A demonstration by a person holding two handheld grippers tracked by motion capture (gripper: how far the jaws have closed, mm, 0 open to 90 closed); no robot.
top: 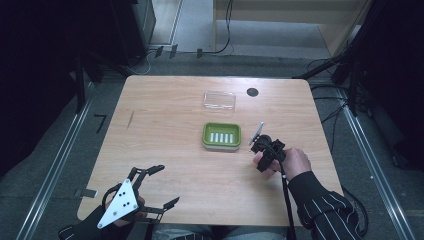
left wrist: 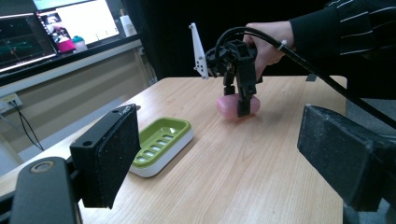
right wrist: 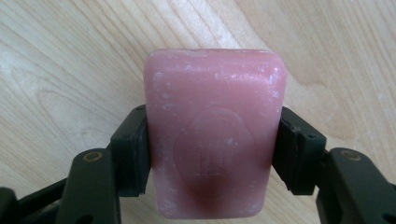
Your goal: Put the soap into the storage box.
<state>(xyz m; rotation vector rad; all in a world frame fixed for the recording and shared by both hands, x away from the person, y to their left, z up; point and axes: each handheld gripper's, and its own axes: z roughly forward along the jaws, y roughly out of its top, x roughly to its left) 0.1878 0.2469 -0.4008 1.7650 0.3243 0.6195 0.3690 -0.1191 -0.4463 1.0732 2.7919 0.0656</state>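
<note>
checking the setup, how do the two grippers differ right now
The right gripper is shut on the pink soap bar; the left gripper is open and holds nothing. The right one points down beside the green soap dish; the left lies near the table's front edge. Both are black and hand-held.

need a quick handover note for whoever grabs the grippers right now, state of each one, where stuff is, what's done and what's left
Right gripper: shut on the pink soap bar, jaws on its two long sides, at the table surface right of the green soap dish.
Left gripper: open, holding nothing, near the table's front left edge.
Clear lid: lies behind the dish.
Done: soap gripped.
Left, probably: lift the soap into the empty dish; perhaps fit the lid afterwards.
</note>
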